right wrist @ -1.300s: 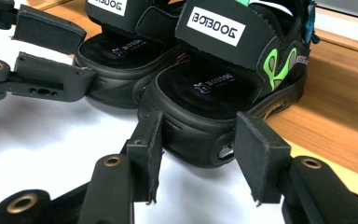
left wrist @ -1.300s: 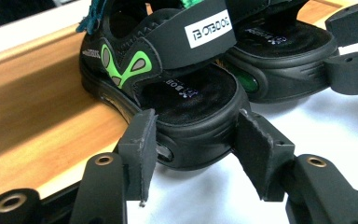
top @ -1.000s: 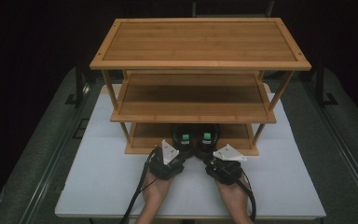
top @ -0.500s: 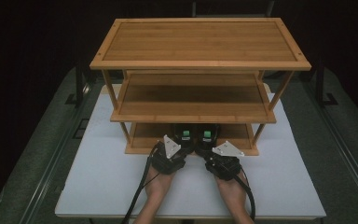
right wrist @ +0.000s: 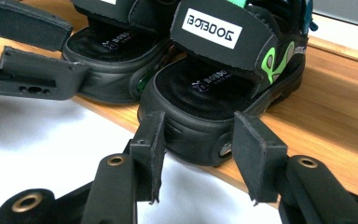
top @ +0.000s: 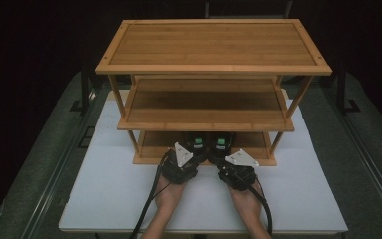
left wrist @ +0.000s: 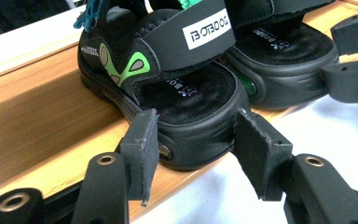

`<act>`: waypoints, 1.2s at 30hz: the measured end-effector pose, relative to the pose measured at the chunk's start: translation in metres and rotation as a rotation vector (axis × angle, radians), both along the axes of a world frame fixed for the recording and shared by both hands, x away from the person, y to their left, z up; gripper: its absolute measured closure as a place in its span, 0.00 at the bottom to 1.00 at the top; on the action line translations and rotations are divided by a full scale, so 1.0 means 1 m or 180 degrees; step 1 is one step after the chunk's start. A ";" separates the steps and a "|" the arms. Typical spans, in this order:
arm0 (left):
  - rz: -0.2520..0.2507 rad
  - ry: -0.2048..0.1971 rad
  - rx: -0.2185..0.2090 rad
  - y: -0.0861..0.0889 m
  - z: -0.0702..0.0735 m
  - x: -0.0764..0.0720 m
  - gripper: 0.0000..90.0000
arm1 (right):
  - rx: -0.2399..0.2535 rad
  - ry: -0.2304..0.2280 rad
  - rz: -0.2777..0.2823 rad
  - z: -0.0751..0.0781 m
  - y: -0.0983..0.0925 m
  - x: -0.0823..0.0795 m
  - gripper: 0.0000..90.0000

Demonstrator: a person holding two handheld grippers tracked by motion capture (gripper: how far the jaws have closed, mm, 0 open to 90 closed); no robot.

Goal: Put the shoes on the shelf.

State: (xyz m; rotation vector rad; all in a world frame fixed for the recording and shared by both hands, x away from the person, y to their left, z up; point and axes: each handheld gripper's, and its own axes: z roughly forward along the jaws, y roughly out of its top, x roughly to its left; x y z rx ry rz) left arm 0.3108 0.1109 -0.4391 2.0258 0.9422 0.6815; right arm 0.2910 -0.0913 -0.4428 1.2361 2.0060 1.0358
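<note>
Two black sandals with green trim stand side by side on the bottom shelf (left wrist: 42,107) of a three-tier bamboo rack (top: 214,45), heels at its front edge. My left gripper (left wrist: 196,149) is shut on the heel of the left sandal (left wrist: 186,93), one pad on each side. In the same way my right gripper (right wrist: 198,149) clamps the heel of the right sandal (right wrist: 214,88). From above, the left gripper (top: 195,151) and right gripper (top: 220,153) sit close together in front of the rack. Both sandals (top: 209,142) are half hidden under the middle shelf.
The rack stands on a white table top (top: 109,189) with dark grey floor around it. Its middle shelf (top: 206,107) hangs low over the sandals. In each gripper view the other gripper's jaws (left wrist: 354,60) lie just beside the neighbouring sandal.
Both hands have edged a little forward towards the rack; the sandals stay on the bottom shelf.
</note>
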 end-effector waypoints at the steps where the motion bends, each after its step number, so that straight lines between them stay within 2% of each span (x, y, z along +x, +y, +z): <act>1: 0.0005 -0.0011 0.0009 0.001 0.001 -0.001 0.57 | -0.0007 -0.0020 -0.0003 0.001 -0.001 -0.001 0.59; 4: -0.0023 0.0009 -0.0008 0.004 0.004 -0.005 0.55 | 0.0103 0.0007 0.0039 0.005 -0.007 -0.004 0.57; 8: -0.0061 0.0027 -0.0049 0.009 0.006 -0.009 0.54 | 0.0132 0.0032 0.0084 0.009 -0.014 -0.009 0.55; 11: -0.0085 0.0091 -0.0122 0.013 0.007 -0.011 0.54 | 0.0177 0.0045 0.0130 0.011 -0.020 -0.013 0.54; 17: -0.0152 0.0120 -0.0136 0.017 0.010 -0.017 0.52 | 0.0182 0.0125 0.0230 0.011 -0.026 -0.018 0.52; 22: -0.0177 0.0152 -0.0149 0.024 0.013 -0.021 0.51 | 0.0250 0.0163 0.0269 0.013 -0.032 -0.023 0.51; 27: -0.0222 0.0183 -0.0239 0.028 0.015 -0.029 0.51 | 0.0273 0.0212 0.0334 0.013 -0.036 -0.026 0.49; 36: -0.0296 0.0202 -0.0223 0.035 0.020 -0.037 0.49 | 0.0299 0.0310 0.0435 0.013 -0.045 -0.033 0.46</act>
